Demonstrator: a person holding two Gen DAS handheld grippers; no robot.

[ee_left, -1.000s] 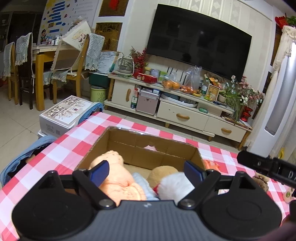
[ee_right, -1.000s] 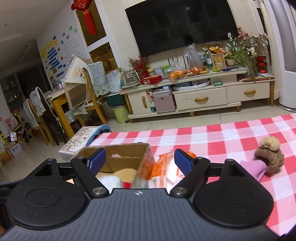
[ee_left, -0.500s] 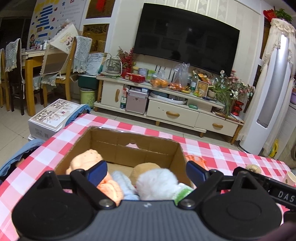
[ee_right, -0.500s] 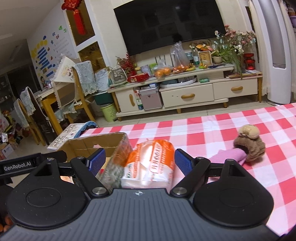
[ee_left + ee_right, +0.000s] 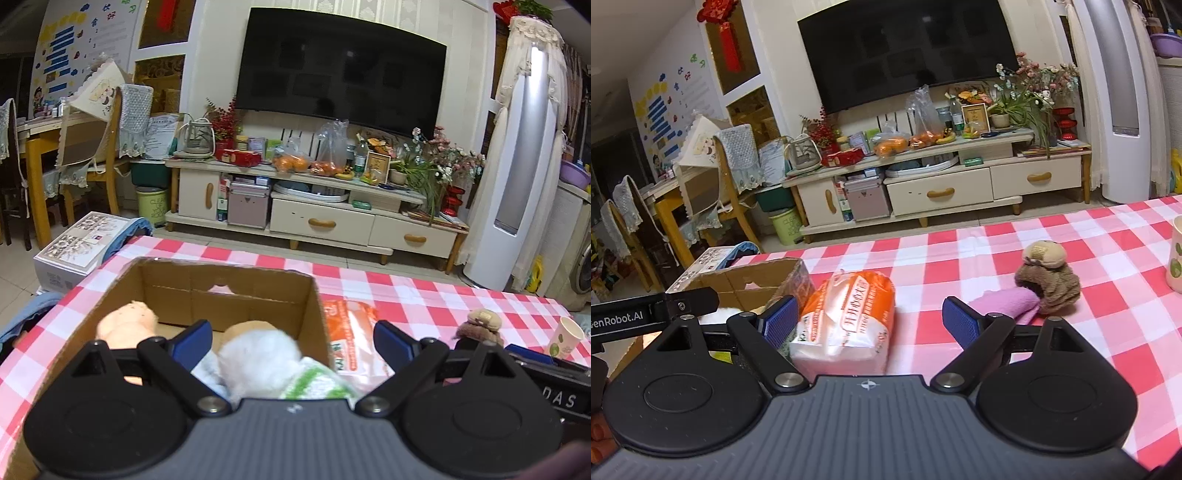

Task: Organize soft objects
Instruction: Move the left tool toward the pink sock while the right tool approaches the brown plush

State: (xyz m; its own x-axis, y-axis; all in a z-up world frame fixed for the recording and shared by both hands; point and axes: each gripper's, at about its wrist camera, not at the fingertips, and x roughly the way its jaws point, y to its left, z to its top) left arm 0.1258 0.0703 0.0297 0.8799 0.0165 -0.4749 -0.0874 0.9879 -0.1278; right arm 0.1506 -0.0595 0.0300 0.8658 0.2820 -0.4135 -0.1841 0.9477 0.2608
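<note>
Three soft toys at least: already lay inside the cardboard box (image 5: 236, 288) at the left of the checked table (image 5: 997, 236): a peach plush (image 5: 125, 325), a tan one and a white fluffy one (image 5: 258, 358) nearest the camera.
Left gripper (image 5: 291, 341): hovered over the near edge of the box, jaws spread wide, gripping nothing.
Right gripper (image 5: 870, 319): jaws also spread, empty, with the orange tissue pack (image 5: 846, 317) lying between the fingers but not pinched.
Tissue pack: on the cloth, just right of the box, outside it.
Brown plush (image 5: 1047, 282): farther right, resting against a pink cloth (image 5: 1004, 301).
Paper cup (image 5: 1176, 258): at the far right edge, apart.
Progress: seemingly past halfway; the pack, brown plush and pink cloth still lay unboxed.
Likely next: closing on the tissue pack.
</note>
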